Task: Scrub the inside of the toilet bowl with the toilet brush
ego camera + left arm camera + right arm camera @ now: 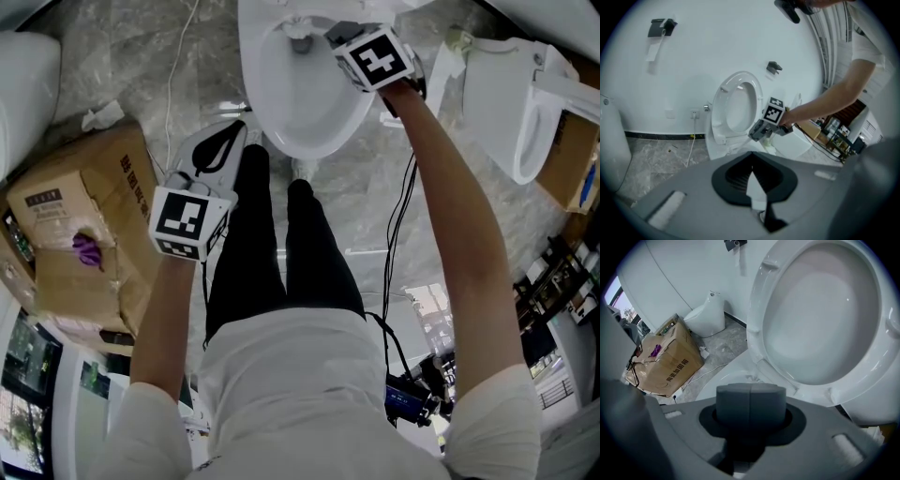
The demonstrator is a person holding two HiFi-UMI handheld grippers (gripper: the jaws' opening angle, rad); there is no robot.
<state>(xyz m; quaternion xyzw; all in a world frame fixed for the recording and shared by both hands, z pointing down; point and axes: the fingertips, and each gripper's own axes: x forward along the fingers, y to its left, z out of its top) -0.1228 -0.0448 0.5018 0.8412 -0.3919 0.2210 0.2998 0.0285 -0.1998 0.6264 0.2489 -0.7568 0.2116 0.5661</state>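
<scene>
The white toilet bowl (314, 112) is at the top middle of the head view, its seat and lid (825, 319) raised against the wall. My right gripper (332, 36) hangs over the bowl's right rim, its grey jaws pressed together. A small grey-white toilet brush head (300, 39) sits in the bowl just past them, and the handle is hidden. From the left gripper view, the right gripper (758, 133) points down into the bowl (740, 145). My left gripper (225, 145) hangs low beside the person's left leg, away from the toilet, with nothing in it.
A torn cardboard box (80, 216) with a purple scrap (87, 251) lies at the left. A second toilet (511, 103) stands to the right and another (23, 84) at far left. A thin cable (173, 84) runs along the marble floor. The person's legs (272, 244) stand before the bowl.
</scene>
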